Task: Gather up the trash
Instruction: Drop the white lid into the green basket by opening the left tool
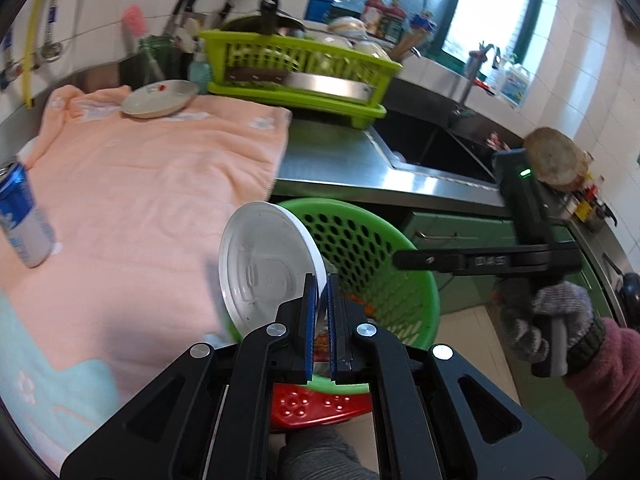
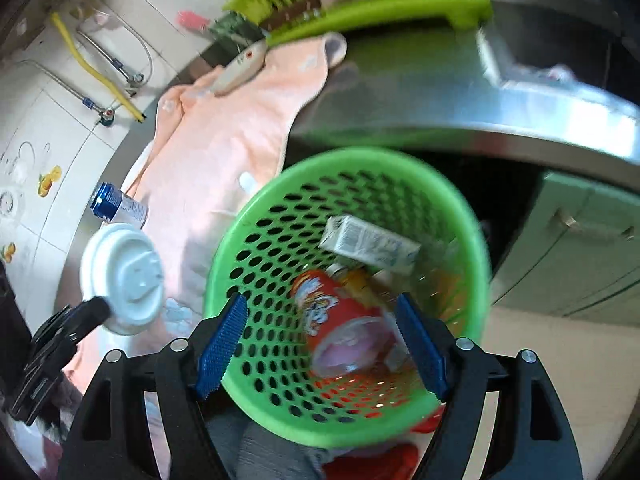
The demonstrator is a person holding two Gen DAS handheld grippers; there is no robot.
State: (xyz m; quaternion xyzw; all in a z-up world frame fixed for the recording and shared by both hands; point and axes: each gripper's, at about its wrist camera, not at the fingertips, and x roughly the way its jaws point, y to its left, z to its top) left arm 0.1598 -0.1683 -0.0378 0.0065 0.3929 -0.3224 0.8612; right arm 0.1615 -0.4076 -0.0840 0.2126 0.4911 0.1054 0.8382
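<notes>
My left gripper point(image 1: 321, 288) is shut on the rim of a white plastic cup lid point(image 1: 266, 268), held on edge just left of the green perforated trash basket point(image 1: 384, 264). The lid also shows in the right wrist view point(image 2: 124, 280), left of the basket point(image 2: 256, 240). My right gripper point(image 2: 322, 320) is open and empty, hovering over the basket mouth. Inside the basket lie a red can point(image 2: 340, 320) and a small white carton point(image 2: 368, 244). A blue and white drink can point(image 1: 24, 216) stands on the pink towel point(image 1: 152, 184), far left; in the right wrist view this can point(image 2: 118, 204) shows too.
A lime dish rack point(image 1: 296, 64) with bowls stands at the back of the steel counter point(image 1: 332, 164). A white dish point(image 1: 160, 98) sits on the towel. The sink point(image 1: 432, 144) is to the right. A red stool point(image 1: 316, 404) is under the basket. Green cabinets point(image 2: 580, 248) are behind.
</notes>
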